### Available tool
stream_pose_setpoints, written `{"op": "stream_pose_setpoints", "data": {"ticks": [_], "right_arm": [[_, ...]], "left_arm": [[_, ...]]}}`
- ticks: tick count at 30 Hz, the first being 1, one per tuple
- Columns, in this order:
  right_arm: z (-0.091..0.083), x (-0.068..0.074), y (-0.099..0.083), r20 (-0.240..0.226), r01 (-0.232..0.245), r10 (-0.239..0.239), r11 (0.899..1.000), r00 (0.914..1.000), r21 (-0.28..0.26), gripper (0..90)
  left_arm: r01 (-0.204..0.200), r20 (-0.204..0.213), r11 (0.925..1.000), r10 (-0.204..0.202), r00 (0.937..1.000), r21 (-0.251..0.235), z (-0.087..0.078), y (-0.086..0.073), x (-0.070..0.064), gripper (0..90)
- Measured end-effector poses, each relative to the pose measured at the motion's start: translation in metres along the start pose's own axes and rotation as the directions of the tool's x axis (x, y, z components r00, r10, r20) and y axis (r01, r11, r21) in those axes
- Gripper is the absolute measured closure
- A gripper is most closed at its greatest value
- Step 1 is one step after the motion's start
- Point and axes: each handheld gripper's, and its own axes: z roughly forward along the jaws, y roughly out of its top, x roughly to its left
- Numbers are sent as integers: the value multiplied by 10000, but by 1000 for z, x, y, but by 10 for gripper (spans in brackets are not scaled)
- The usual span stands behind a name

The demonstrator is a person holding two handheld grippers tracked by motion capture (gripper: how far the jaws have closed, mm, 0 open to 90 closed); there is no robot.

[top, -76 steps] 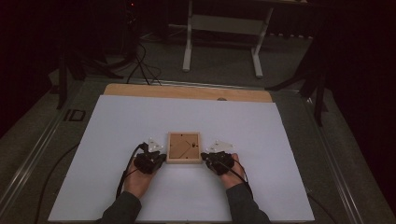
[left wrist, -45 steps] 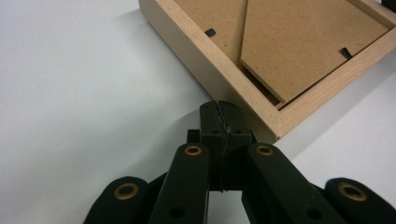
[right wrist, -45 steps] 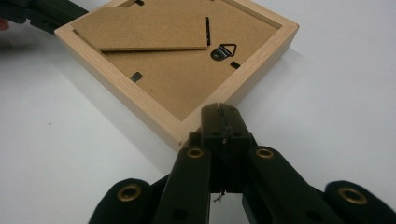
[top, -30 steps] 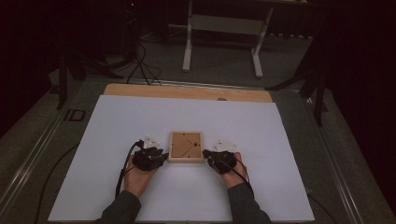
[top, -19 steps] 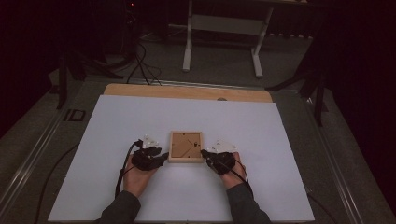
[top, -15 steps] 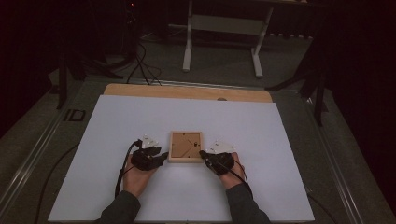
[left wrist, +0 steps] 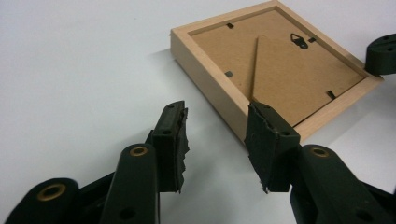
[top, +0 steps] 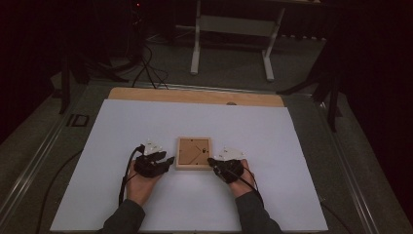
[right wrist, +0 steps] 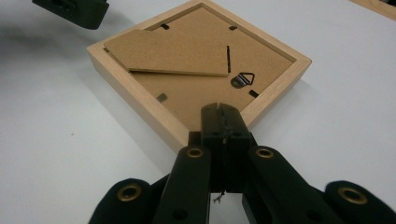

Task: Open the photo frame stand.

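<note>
White table [top: 146, 126], wood strip along far edge [top: 195, 96] — wooden pic frame [top: 194, 153] face-down near centre.

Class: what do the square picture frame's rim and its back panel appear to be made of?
Pale square picture frame rim: likely unvarnished light wood, matt, with faint grain. Brown back panel: probably pressed fibreboard or card, flat, dull and speckled, with a small dark metal hanger.

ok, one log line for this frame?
picture frame face-down on white table | left gripper open, jaws at frame's corner | right gripper shut, at near corner
</note>
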Motion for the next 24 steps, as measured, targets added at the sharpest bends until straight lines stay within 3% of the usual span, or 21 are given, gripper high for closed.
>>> {"op": "stream_pose_setpoints", "data": {"ticks": [13, 24], "right_arm": [[0, -1, -1, -37, -52, 52, 10000, 10000, -59, 897], [0, -1, -1, -63, -166, 165, 9998, 9998, -59, 897]], "left_arm": [[3, 186, 10000, -2, 9998, -54, -3, 2, -5, 561], [-481, 572, 9988, 477, 9972, 52, 0, 9, -18, 553]]}}
